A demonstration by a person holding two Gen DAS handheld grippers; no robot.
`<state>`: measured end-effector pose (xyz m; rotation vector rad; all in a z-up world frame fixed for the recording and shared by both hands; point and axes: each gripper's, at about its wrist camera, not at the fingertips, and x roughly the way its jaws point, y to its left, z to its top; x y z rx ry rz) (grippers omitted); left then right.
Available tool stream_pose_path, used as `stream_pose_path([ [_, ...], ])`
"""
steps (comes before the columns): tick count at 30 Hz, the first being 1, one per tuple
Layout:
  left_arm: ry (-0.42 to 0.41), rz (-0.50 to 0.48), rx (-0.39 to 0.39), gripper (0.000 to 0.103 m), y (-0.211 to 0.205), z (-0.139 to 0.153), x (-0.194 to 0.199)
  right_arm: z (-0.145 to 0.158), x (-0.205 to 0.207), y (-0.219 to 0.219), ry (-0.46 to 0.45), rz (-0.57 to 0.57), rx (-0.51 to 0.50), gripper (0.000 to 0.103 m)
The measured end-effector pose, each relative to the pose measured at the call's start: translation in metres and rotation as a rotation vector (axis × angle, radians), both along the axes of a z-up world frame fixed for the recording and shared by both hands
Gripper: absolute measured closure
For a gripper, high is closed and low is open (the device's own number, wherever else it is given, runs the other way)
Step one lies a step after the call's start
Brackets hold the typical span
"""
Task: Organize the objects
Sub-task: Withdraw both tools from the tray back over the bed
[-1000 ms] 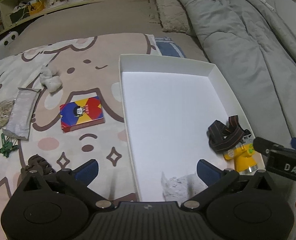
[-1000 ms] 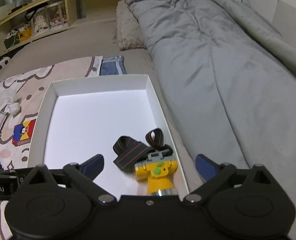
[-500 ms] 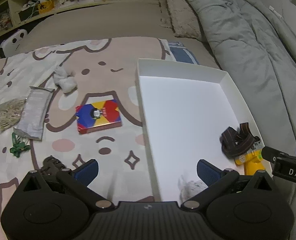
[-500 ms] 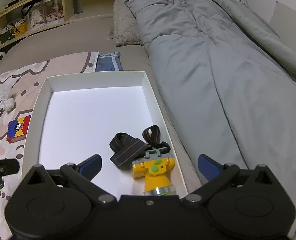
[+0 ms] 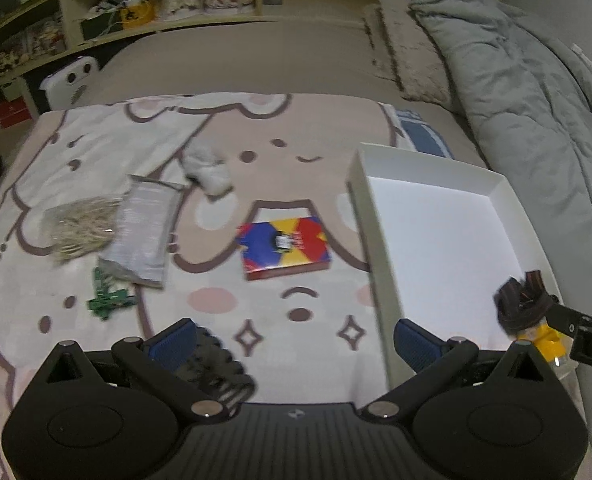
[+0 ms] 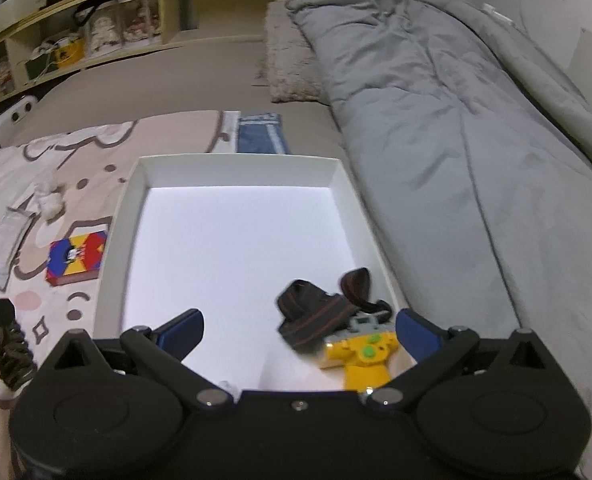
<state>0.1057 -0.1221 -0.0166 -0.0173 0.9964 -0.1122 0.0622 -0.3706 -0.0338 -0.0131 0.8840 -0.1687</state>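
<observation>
A white box [image 5: 380, 236] lies on the bed, also seen in the right wrist view [image 6: 113, 240]. A yellow headlamp with a dark strap [image 6: 356, 344] lies in its near right corner, also in the left wrist view [image 5: 522, 312]. My left gripper [image 5: 291, 340] is open and empty over the cartoon blanket, left of the box. A dark ridged object [image 5: 215, 372] lies by its left finger. A colourful card box [image 5: 283, 248] lies ahead of it. My right gripper [image 6: 300, 334] is open and empty over the box's near end.
On the blanket [image 5: 255, 128] lie a white crumpled wad [image 5: 209, 172], a silver packet [image 5: 143, 228], a pile of rubber bands [image 5: 75, 224] and a small green piece [image 5: 109, 296]. A grey duvet [image 6: 456, 120] lies right of the box. Shelves [image 5: 135, 12] stand behind.
My left gripper has moved left, from over the box to over the blanket; the dark ridged object now lies by its left finger. The right gripper has shifted slightly; both stay open.
</observation>
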Motion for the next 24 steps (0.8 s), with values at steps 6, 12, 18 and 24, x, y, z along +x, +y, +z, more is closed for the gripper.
stream_pose_path([
  [6,-0.014,0.026,0.019,0.0,0.031,0.005,-0.003,-0.001,0.006,0.026,0.007,0.05,0.005,0.0],
  [12,-0.026,0.052,0.043,0.0,0.063,0.009,-0.009,-0.004,0.01,0.053,0.02,0.1,0.016,0.0],
  [18,-0.03,0.085,0.053,0.0,0.095,0.01,-0.012,-0.005,0.011,0.078,0.021,0.148,0.033,0.0],
  [24,-0.04,0.112,0.061,0.0,0.123,0.01,-0.016,-0.003,0.01,0.098,0.014,0.181,0.062,0.0],
])
